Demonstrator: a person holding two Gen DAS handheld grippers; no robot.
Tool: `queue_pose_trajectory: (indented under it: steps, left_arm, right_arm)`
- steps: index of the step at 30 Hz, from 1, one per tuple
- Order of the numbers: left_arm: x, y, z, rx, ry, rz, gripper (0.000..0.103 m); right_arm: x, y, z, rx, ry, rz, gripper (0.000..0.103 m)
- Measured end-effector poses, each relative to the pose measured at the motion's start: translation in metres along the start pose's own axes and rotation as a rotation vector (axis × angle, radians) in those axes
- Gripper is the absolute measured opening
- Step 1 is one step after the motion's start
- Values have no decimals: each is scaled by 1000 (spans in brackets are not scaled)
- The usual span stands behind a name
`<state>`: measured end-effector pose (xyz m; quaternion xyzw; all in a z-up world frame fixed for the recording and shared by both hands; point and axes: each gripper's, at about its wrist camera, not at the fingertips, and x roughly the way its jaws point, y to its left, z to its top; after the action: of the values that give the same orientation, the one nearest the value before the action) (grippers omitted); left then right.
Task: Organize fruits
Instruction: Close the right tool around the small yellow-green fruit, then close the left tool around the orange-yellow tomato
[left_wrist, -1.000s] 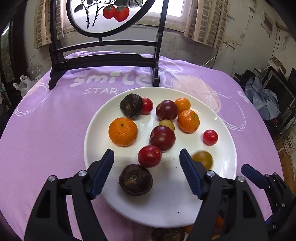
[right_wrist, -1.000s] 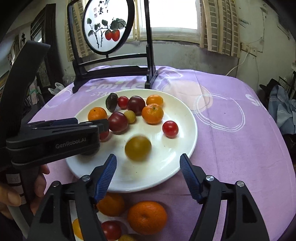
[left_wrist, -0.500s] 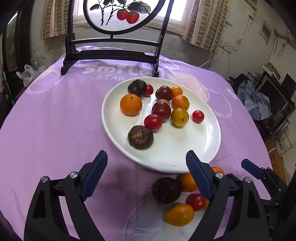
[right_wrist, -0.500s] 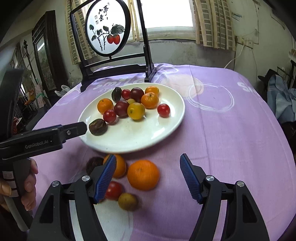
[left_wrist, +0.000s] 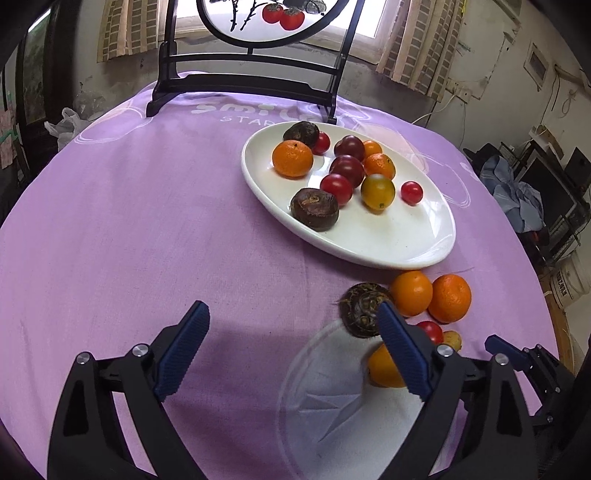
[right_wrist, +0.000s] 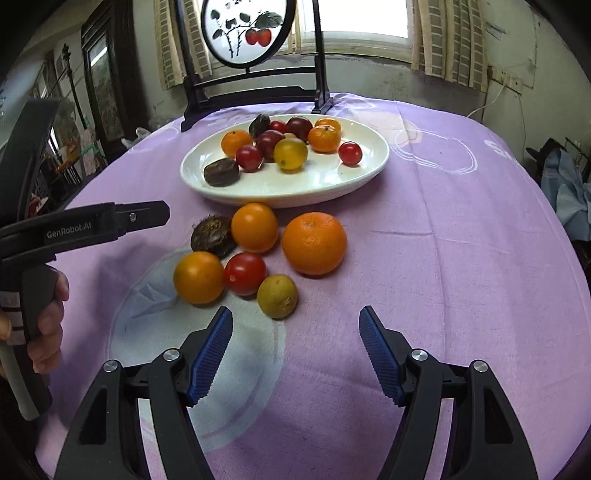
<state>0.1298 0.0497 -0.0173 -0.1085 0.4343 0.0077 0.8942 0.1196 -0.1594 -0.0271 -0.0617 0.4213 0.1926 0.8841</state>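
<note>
A white plate (left_wrist: 369, 258) (right_wrist: 280, 199) holds several tomatoes, mandarins and two brown water chestnuts. In front of it on the purple cloth lies a loose cluster: a big orange (right_wrist: 314, 243), a smaller orange (right_wrist: 255, 227), a brown chestnut (right_wrist: 212, 236) (left_wrist: 364, 310), an orange tomato (right_wrist: 199, 277), a red tomato (right_wrist: 245, 273) and a yellow-green fruit (right_wrist: 277, 295). My left gripper (left_wrist: 291, 314) hovers over bare cloth left of the cluster, its jaws opening with nothing between them. My right gripper (right_wrist: 295, 323) stands open and empty just short of the yellow-green fruit.
A black wooden stand with a round painted screen (right_wrist: 247, 33) rises behind the plate. A hand (right_wrist: 48, 321) holds the left tool at the left edge of the right wrist view. The table drops off at right toward clutter and a white bucket (left_wrist: 569, 280).
Both grippers have drawn back from over the plate to the near cloth, bringing the loose cluster into view. The left jaws have widened. A yellow tomato rolled up against the others on the plate.
</note>
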Motion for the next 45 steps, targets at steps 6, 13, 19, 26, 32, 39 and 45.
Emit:
queue_pose_trajectory:
  steps: [6, 13, 19, 26, 32, 39, 45]
  left_arm:
    - [1, 3, -2, 0, 21, -27, 89]
    - [5, -1, -5, 18, 41, -28, 90]
    - [8, -4, -7, 40, 54, -27, 90]
    - [5, -21, -15, 111, 55, -54, 90]
    - [-1, -43, -26, 213, 36, -68, 90]
    - [4, -60, -38, 322, 52, -57, 90]
    - [5, -73, -46, 407, -11, -23, 88]
  right_arm:
    - [14, 9, -2, -45, 52, -35, 60]
    - [27, 14, 8, -75, 60, -55, 53]
    - [26, 13, 11, -56, 43, -50, 27]
    - [13, -11, 1, 51, 28, -15, 27]
    - [14, -16, 1, 53, 35, -13, 27]
    - [10, -20, 3, 56, 30, -28, 27]
    - [8, -22, 3, 65, 25, -35, 27]
